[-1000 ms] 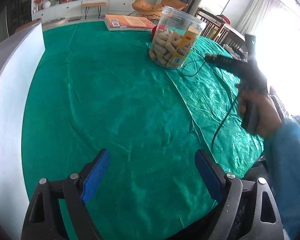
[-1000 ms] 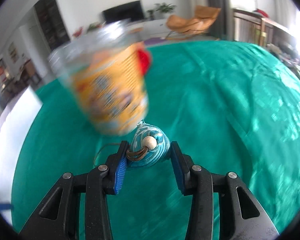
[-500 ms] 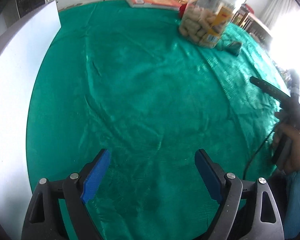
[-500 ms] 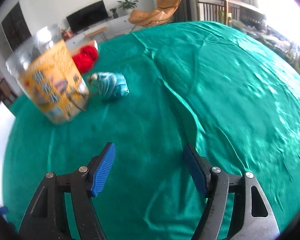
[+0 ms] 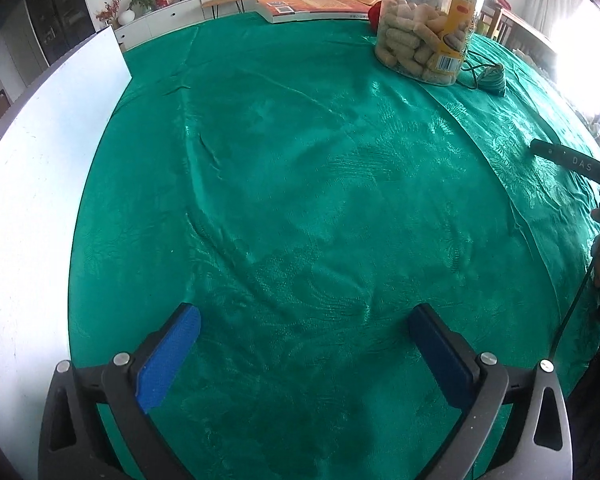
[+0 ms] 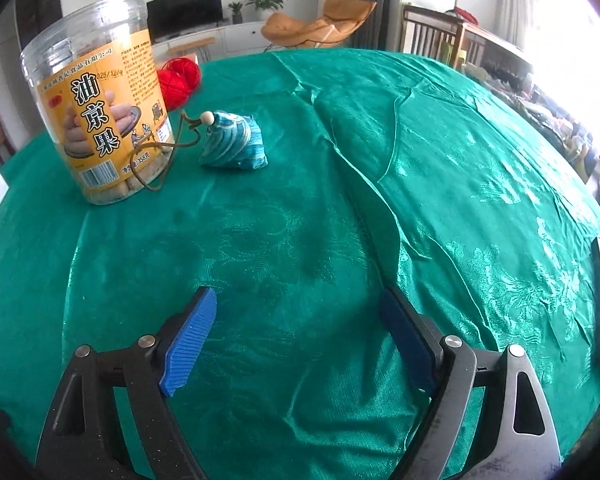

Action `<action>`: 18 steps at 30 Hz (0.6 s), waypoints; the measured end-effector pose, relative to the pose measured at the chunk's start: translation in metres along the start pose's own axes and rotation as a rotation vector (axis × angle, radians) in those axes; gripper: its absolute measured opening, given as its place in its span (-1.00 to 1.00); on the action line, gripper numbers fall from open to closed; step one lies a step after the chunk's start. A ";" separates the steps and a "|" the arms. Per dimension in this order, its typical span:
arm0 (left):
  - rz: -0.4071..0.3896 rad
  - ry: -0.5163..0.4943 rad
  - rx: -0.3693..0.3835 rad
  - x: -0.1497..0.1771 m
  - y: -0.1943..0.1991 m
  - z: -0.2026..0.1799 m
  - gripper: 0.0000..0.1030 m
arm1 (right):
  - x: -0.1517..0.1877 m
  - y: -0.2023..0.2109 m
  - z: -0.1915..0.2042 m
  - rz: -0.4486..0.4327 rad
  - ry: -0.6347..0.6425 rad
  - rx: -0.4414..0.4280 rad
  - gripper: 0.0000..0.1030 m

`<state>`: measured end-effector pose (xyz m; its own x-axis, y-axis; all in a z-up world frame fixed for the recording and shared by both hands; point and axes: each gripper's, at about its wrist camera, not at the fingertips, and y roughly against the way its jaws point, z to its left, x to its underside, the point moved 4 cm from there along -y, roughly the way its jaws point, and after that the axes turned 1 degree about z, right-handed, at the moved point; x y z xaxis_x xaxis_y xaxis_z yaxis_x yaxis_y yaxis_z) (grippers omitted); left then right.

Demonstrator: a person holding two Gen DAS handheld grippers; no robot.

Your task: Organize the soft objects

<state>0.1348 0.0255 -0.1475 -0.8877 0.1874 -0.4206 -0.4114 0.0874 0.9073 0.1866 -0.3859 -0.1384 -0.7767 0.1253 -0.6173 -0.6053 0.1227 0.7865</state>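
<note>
While both tools hovered with jaws wide and empty, the right gripper [image 6: 296, 340] and left gripper [image 5: 304, 352] faced bare green cloth [image 6: 340, 220]. Ahead-left of the right one, well apart, the blue pouch [image 6: 234, 146] sat just beside the snack jar [image 6: 100, 100], red yarn [image 6: 180, 78] beyond. Placement looked finished; next likely calls for reaching another soft item.

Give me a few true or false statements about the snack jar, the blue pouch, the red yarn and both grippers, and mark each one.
1. The right gripper holds the blue striped pouch. False: it is open and empty; the pouch lies on the green tablecloth.
2. The pouch's cord lies against the snack jar. True.
3. The red yarn sits inside the jar. False: it lies behind it.
4. The left gripper is open. True.
</note>
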 end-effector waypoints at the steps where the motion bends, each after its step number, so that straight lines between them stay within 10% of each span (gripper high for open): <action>1: 0.001 0.000 0.000 -0.002 -0.001 -0.003 1.00 | 0.000 0.000 0.000 0.000 0.000 0.000 0.70; 18: 0.150 -0.033 0.012 -0.008 -0.006 -0.005 1.00 | -0.001 -0.002 0.001 0.001 0.002 -0.010 0.75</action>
<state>0.1433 0.0188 -0.1502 -0.9316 0.2316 -0.2802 -0.2720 0.0672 0.9599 0.1890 -0.3854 -0.1398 -0.7776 0.1238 -0.6165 -0.6062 0.1127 0.7873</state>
